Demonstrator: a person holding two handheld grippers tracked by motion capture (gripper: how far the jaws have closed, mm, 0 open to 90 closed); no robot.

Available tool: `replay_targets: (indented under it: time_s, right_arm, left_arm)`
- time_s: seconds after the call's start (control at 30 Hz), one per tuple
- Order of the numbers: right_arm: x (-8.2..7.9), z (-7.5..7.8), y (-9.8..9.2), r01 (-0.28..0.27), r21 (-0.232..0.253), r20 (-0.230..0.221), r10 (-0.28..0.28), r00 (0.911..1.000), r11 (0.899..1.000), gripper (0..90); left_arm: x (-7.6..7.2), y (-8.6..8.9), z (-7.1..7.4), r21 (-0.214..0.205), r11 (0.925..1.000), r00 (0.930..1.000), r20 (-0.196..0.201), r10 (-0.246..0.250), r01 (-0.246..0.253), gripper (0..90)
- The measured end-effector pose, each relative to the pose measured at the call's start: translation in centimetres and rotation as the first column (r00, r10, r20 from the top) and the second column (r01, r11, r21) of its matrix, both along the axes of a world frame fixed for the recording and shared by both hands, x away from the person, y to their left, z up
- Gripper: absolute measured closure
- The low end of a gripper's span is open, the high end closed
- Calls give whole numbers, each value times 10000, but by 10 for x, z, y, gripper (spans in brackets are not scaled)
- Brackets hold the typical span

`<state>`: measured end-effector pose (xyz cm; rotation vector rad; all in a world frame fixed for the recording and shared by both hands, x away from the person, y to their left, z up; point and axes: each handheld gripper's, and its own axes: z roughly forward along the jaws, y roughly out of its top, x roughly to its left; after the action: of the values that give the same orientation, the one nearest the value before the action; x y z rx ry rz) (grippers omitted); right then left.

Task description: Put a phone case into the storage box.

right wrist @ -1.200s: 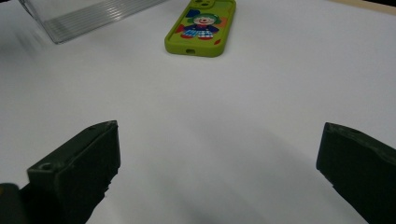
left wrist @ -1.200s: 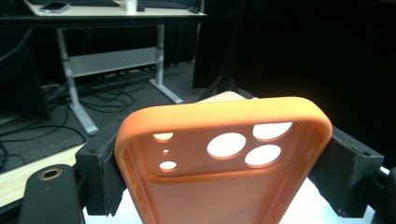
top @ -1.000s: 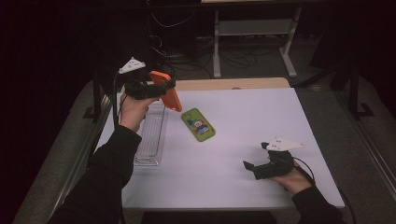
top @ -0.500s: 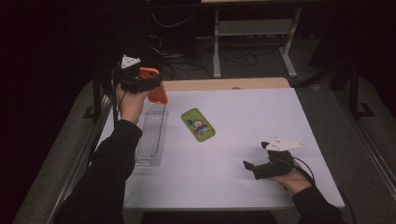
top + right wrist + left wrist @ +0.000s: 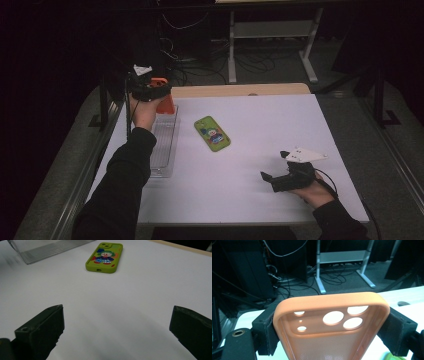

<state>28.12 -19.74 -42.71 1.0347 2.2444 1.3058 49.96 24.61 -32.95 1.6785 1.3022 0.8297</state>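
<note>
My left gripper (image 5: 159, 90) is shut on an orange phone case (image 5: 166, 103), held at the far left above the far end of a clear plastic tray (image 5: 162, 145). In the left gripper view the pads clamp both long sides of the orange case (image 5: 329, 302), whose open inside with its camera holes faces me. A green phone case (image 5: 212, 133) with a cartoon clown lies flat mid-table, and in the right gripper view the green case (image 5: 103, 257) sits well ahead of the jaws. My right gripper (image 5: 267, 180) rests low at the front right, open with nothing between its fingers (image 5: 117, 332).
The white table top (image 5: 280, 125) has a wooden strip (image 5: 240, 90) along its far edge. A metal desk frame (image 5: 272, 35) and loose cables stand on the dark floor behind. The clear tray (image 5: 47, 248) lies along the table's left side.
My left hand has carried the orange case leftward and down, from beside the green case to above the tray's far end. The right hand has stayed where it was.
</note>
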Motion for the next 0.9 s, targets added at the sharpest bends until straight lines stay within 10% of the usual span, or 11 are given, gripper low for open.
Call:
replay_targets:
  time_s: [0.9]
  right_arm:
    - [-2,0,0,-62,-59,33,62,10000,10000,0]
  left_arm:
    - [12,-5,-40,104,9993,9978,-552,363,-358,145]
